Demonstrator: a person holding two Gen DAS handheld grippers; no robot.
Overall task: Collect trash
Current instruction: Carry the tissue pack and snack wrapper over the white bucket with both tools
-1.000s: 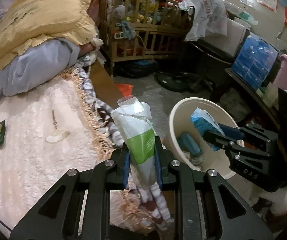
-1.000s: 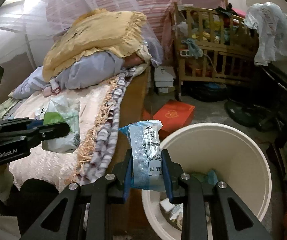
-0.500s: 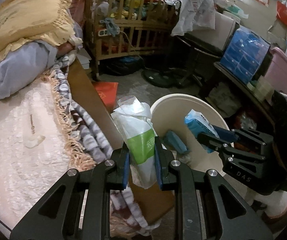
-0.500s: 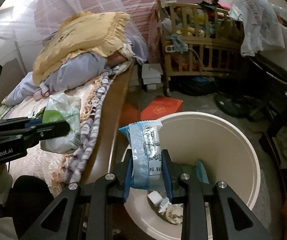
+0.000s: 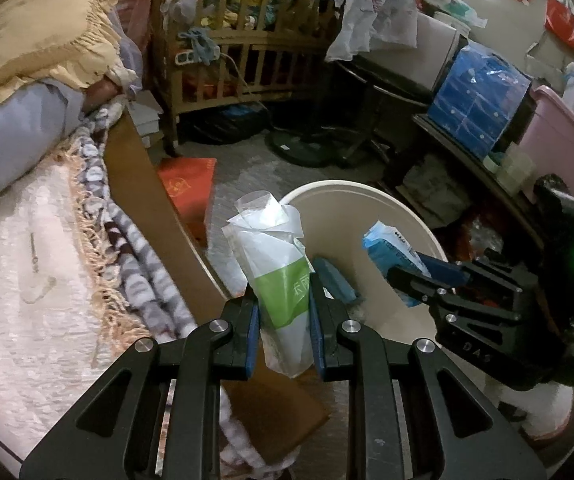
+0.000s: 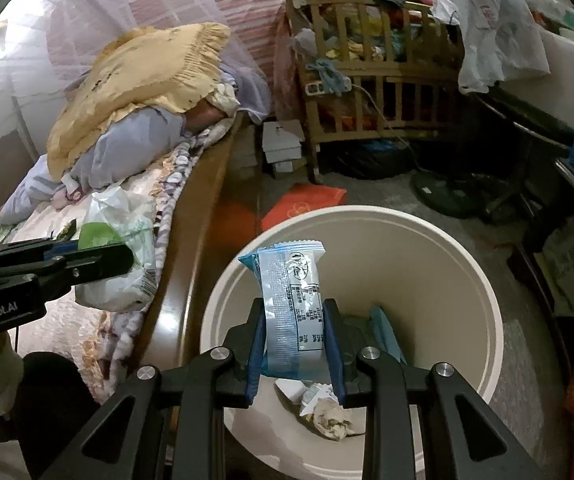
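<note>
A: Left wrist view?
B: My left tongs (image 5: 282, 326) are clamped on a green-and-white plastic bag (image 5: 277, 268), standing upright at the near rim of the cream bin (image 5: 415, 316). My right tongs (image 5: 417, 276) show at right over the bin, closed on a blue wrapper (image 5: 387, 246). The bed (image 5: 27, 280) lies to the left.

A: Right wrist view?
B: My right tongs (image 6: 294, 348) pinch the blue wrapper (image 6: 289, 300) over the bin's (image 6: 439, 280) mouth; crumpled trash (image 6: 327, 416) sits at its bottom. The bag (image 6: 121, 264) hangs over the bed edge (image 6: 191, 216).
</note>
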